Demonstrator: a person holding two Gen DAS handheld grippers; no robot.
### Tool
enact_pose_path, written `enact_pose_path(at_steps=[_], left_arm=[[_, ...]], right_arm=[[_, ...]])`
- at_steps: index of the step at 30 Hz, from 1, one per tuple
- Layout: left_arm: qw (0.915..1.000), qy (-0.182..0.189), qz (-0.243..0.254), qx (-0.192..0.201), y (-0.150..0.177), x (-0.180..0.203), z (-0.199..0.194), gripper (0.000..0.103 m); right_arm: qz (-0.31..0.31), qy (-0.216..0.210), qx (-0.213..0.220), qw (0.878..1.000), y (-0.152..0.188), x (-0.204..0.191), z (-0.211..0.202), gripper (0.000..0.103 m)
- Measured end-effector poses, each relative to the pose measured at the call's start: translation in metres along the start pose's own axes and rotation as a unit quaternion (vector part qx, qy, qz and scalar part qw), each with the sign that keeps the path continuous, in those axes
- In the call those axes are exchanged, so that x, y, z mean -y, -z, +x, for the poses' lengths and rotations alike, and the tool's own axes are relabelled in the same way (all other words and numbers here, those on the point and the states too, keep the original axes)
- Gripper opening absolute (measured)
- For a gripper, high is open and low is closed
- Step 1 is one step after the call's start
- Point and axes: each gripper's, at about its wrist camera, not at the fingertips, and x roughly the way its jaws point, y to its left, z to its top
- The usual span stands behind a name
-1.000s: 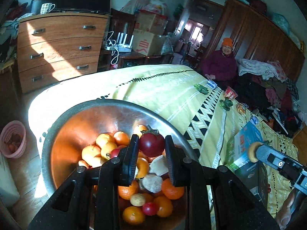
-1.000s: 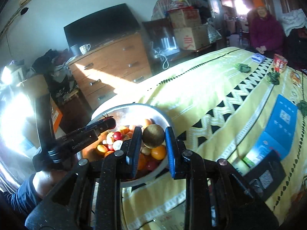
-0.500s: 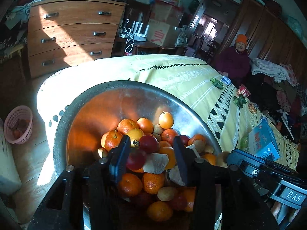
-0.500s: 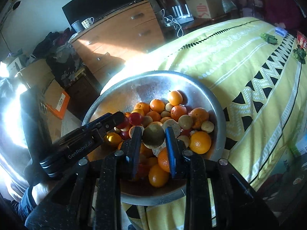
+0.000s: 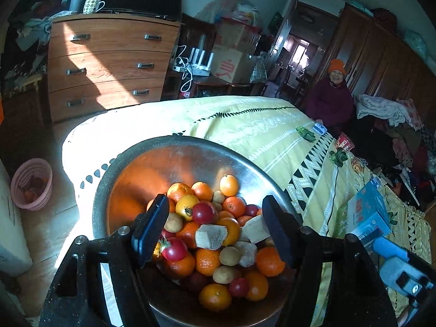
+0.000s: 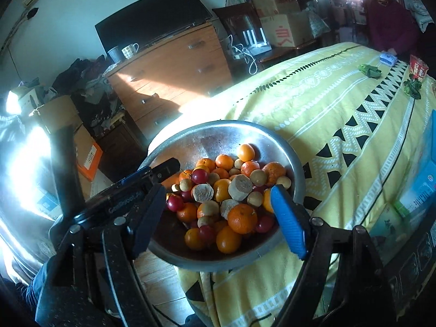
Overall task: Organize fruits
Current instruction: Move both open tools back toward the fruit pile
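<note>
Fruit piled in steel bowl (image 5: 128, 169); left tongs (image 5: 211, 224) & right tongs (image 6: 218, 207) above it, both opening, pinching nothing. Sorting looks nearly done.

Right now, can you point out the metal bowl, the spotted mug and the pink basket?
metal bowl (image 5: 174, 160): left wrist view, bare inner wall.
spotted mug (image 5: 91, 6): left wrist view, middle of its side.
pink basket (image 5: 30, 182): left wrist view, woven wall.

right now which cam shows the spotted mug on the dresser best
The left wrist view: the spotted mug sits sharp and unobstructed on the dresser. The right wrist view shows it too, but tilted.
</note>
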Motion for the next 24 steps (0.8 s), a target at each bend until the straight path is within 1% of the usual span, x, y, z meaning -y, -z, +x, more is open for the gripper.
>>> enact_pose_path(at_steps=[3,7,10,13,14,16,17,19,21,23,24], left_arm=[[0.9997,0.018,0.014,0.013,0.0,0.024,-0.009,0.076],[0.9973,0.057,0.042,0.02,0.006,0.07,-0.02,0.077],[0.9927,0.095,0.071,0.021,0.017,0.114,-0.029,0.078],[0.9854,0.135,0.1,0.027,0.032,0.158,-0.041,0.083],[0.9828,0.147,0.109,0.03,0.038,0.172,-0.045,0.086],[0.9729,0.187,0.134,0.018,0.053,0.205,-0.051,0.086],[0.9664,0.205,0.155,0.008,0.063,0.224,-0.053,0.087],[0.9533,0.228,0.198,-0.011,0.087,0.262,-0.056,0.087],[0.9373,0.252,0.237,-0.041,0.113,0.301,-0.053,0.088],[0.9226,0.271,0.262,-0.079,0.14,0.334,-0.042,0.089],[0.9179,0.275,0.27,-0.095,0.153,0.347,-0.035,0.089]], right_arm=[[0.004,0.015,0.019,1.0,0.024,0.006,-0.04,0.08],[0.036,0.051,0.035,0.997,0.059,0.033,-0.09,0.08],[0.073,0.082,0.042,0.993,0.087,0.059,-0.124,0.08],[0.109,0.114,0.051,0.986,0.115,0.083,-0.156,0.08],[0.129,0.127,0.055,0.982,0.127,0.093,-0.167,0.08],[0.161,0.145,0.057,0.975,0.147,0.11,-0.182,0.08],[0.175,0.152,0.058,0.971,0.157,0.116,-0.189,0.08],[0.196,0.164,0.06,0.965,0.176,0.13,-0.202,0.08],[0.219,0.173,0.059,0.958,0.197,0.145,-0.214,0.08],[0.241,0.183,0.061,0.951,0.215,0.16,-0.225,0.08],[0.248,0.187,0.065,0.948,0.222,0.165,-0.232,0.08]])
